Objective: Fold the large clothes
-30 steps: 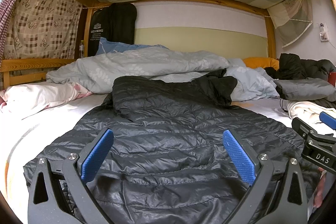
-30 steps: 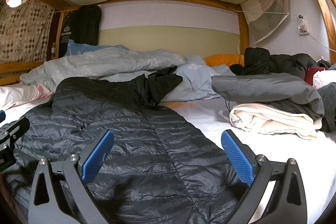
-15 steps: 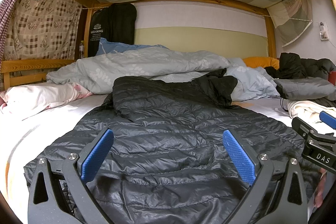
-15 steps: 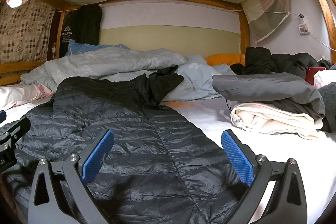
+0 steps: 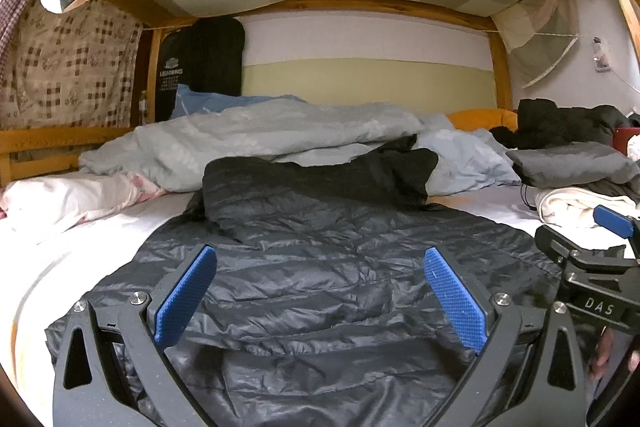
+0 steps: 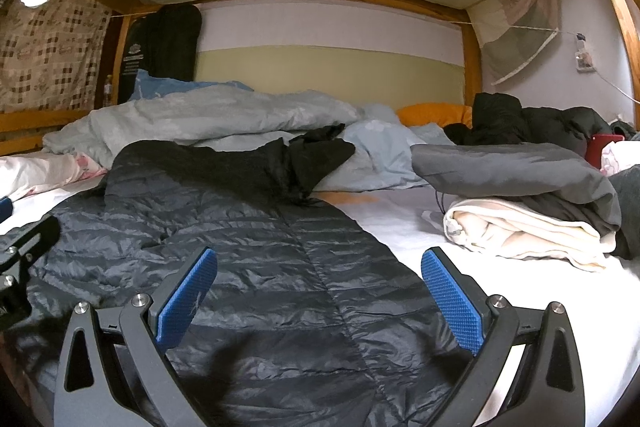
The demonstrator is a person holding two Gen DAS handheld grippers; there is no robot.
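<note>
Dark puffer jacket (image 5: pixel 320 267) spread flat on bed (image 6: pixel 400 227), unmoved since earlier frames. Left gripper (image 5: pixel 320 291) and right gripper (image 6: pixel 318 289) still hover over its near hem, jaws wide, empty.

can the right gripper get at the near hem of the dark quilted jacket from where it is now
Probably yes. The right gripper is open, hovering over the dark quilted puffer jacket spread flat on the white bed sheet. Nothing lies between its fingers and the fabric.
</note>
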